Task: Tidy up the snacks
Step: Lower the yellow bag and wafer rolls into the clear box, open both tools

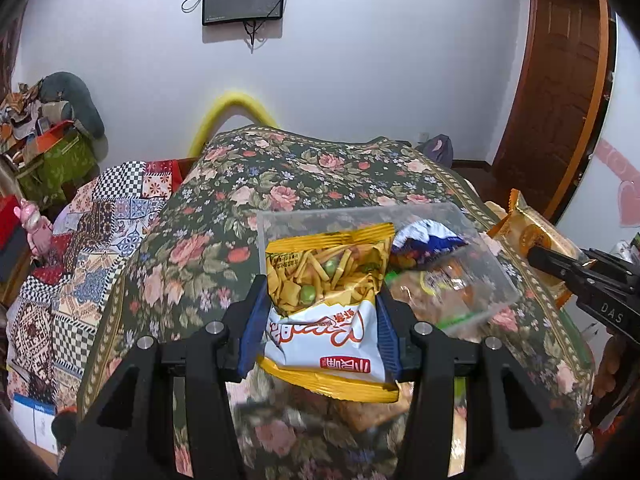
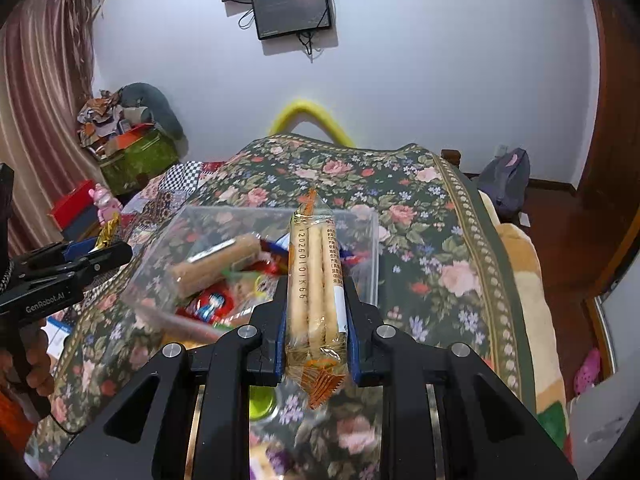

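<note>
Above the bin (image 1: 492,268), both tools angled down, gripping snack packets

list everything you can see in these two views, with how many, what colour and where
chip bag: one, yellow and white, in left hand-held gripper
biscuit pack: one, clear with orange ends, in right hand-held gripper
bin: one, clear plastic, on the bed, holding several snacks
bedspread: one, dark green floral, over the bed
quilt: one, patchwork, left of the bedspread
screens: two, black, on the wall
door: one, brown, right
curtain: one, pinkish brown, left
left hand-held gripper: black, blue pads, shut
right hand-held gripper: black, blue pads, shut
</note>
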Demonstrator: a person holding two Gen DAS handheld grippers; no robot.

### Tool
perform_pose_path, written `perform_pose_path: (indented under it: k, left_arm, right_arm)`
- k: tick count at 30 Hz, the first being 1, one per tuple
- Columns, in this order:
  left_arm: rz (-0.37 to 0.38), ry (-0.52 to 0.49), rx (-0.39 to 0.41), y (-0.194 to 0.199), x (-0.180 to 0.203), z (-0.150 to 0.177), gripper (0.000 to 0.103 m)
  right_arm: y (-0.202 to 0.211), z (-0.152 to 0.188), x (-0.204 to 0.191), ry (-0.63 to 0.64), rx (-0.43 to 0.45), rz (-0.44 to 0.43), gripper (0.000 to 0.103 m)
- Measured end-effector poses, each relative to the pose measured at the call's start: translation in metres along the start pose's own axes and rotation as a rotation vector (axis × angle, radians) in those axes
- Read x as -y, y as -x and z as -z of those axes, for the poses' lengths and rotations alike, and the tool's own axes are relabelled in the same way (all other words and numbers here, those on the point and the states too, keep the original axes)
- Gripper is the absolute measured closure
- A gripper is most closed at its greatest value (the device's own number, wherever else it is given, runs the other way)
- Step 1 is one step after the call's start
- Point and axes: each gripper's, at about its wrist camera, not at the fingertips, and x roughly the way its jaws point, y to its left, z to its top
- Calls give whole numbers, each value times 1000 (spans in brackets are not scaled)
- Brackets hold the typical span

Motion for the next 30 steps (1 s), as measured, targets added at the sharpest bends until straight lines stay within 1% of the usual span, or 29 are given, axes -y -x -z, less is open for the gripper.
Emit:
perform_pose_path:
  k: [5,12,17,24,30]
  left_arm:
    - [-11,4,-13,-23,-3,-13,54]
    - [-25,13,-52,-60,-4,-19,54]
    - [-27,7,-73,-80,-1,-24,54]
    - [-39,-8,-122,-100,4,-28,53]
    - [-44,-5,-132,-102,3,-27,51]
  right_arm:
    - [-16,-11,3,0,1,19,82]
    - [-44,-21,15,-32,-37,40,82]
    - [-62,-22,18,-28,-65,62,82]
    - [-78,-17,17,-14,-100,70,82]
    - [-80,-15,11,16,-104,85,81]
